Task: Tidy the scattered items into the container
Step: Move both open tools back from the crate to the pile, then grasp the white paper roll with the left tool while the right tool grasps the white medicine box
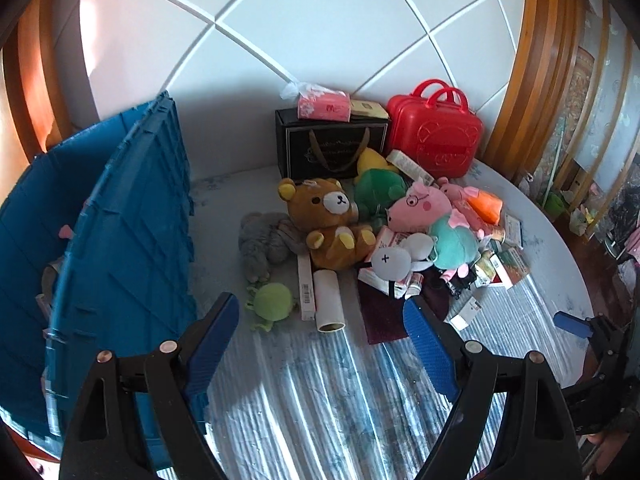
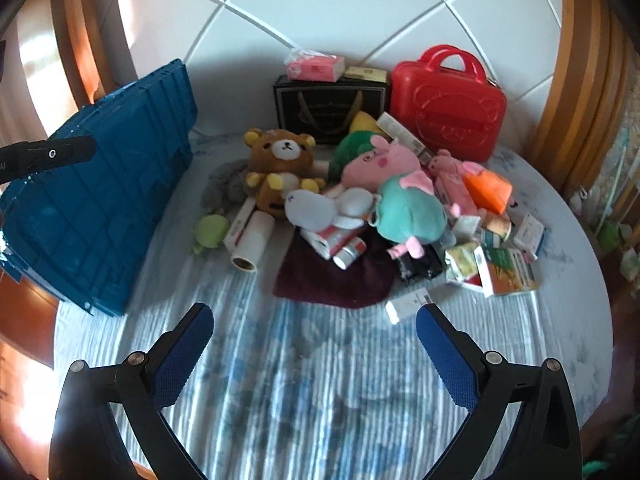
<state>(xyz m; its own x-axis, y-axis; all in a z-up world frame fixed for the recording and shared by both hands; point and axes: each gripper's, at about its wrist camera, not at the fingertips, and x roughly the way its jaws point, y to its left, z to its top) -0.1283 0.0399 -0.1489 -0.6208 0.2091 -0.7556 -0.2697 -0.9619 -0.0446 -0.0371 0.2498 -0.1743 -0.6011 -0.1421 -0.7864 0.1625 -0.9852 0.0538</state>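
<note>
A blue plastic crate (image 1: 120, 240) (image 2: 100, 208) stands at the left on a striped bedspread (image 1: 312, 400) (image 2: 320, 380). A heap of scattered items lies beyond both grippers: a brown bear plush (image 1: 328, 224) (image 2: 280, 164), a pink pig plush (image 1: 424, 204) (image 2: 380, 164), a white plush (image 1: 392, 260) (image 2: 320, 208), a small green plush (image 1: 272, 304) (image 2: 210, 232), a white roll (image 1: 328, 300) (image 2: 254, 246), a dark red cloth (image 1: 384, 316) (image 2: 336, 276) and several small boxes. My left gripper (image 1: 322, 316) is open and empty, short of the roll. My right gripper (image 2: 314, 326) is open and empty, short of the cloth.
A black gift box (image 1: 332, 144) (image 2: 328, 104) with a pink tissue pack (image 1: 324, 106) (image 2: 316, 66) on top and a red case (image 1: 436, 132) (image 2: 448, 104) stand against the white padded headboard. Wooden posts flank the bed. A fingertip of the right gripper (image 1: 572, 324) shows at the right.
</note>
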